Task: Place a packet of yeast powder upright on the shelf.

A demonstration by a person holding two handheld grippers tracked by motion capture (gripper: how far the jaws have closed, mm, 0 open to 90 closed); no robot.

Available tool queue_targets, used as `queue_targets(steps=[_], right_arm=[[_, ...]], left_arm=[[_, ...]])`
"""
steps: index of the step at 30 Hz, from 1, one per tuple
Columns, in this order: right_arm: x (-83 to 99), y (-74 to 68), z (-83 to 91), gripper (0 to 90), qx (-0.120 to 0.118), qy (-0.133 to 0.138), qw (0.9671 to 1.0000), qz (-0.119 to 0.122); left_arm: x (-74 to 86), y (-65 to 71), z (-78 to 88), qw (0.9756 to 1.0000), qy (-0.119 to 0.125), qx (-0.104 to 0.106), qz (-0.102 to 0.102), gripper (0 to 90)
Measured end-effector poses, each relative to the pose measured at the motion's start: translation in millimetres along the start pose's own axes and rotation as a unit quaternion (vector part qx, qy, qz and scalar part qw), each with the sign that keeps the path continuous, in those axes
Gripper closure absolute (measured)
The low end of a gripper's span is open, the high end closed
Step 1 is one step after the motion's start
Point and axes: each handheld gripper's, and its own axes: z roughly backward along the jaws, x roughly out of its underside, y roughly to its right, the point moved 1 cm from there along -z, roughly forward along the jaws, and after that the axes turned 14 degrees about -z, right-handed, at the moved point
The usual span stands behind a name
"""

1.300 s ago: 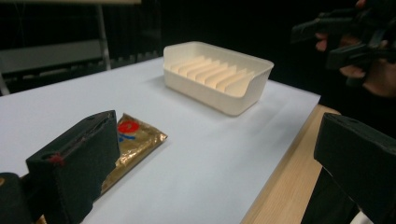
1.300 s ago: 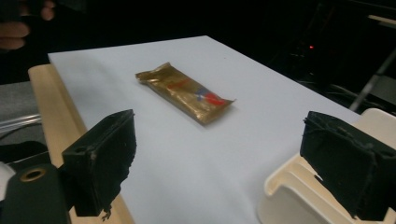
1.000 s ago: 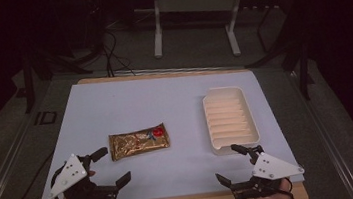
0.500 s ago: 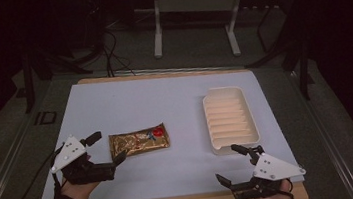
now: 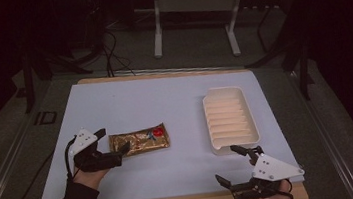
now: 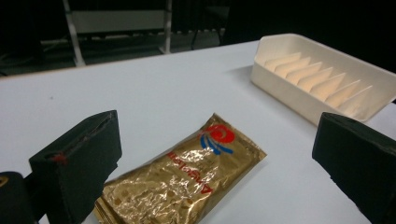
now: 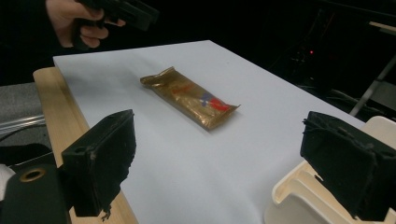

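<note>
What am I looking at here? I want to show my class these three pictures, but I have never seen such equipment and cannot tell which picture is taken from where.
A person sits at a table and holds a hand tool with two black jaws in each hand. One picture looks down from above: the left gripper reaches a gold snack packet, the right gripper waits near a white ridged tray. The other two come from small cameras on the tools, looking out between their open jaws. Nothing is held yet; the packet lies flat on the white table.
</note>
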Motion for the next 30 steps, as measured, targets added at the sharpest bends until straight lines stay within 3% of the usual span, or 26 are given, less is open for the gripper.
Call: queue_targets(steps=[5,10,13,19,25,30], right_arm=[[0.6,0.2,-0.5,10.5,-0.001,-0.003,1.0,-0.001],[1.1,0.5,-0.8,10.5,-0.001,-0.004,1.0,-0.001],[1.2,0.3,-0.8,10.5,-0.001,-0.005,1.0,-0.001],[2.0,0.3,-1.7,10.6,-0.002,-0.008,1.0,-0.001],[2.6,0.7,-2.1,10.6,-0.004,-0.009,1.0,-0.003],[3.0,-0.1,-2.5,10.6,-0.004,-0.011,0.9999,-0.001]], left_arm=[[11.6,-4.5,-10.2,0.9989,-0.038,-0.023,0.014,5.1],[21.5,-8.0,-16.0,0.9977,-0.058,-0.026,0.023,5.2],[26.9,-9.9,-20.4,0.9956,-0.083,-0.031,0.03,6.2],[37.4,-14.1,-27.3,0.992,-0.107,-0.047,0.047,12.2],[49.4,-19.7,-32.1,0.9901,-0.12,-0.035,0.065,15.7],[56.1,-20.6,-37.7,0.9862,-0.148,-0.043,0.06,15.7]])
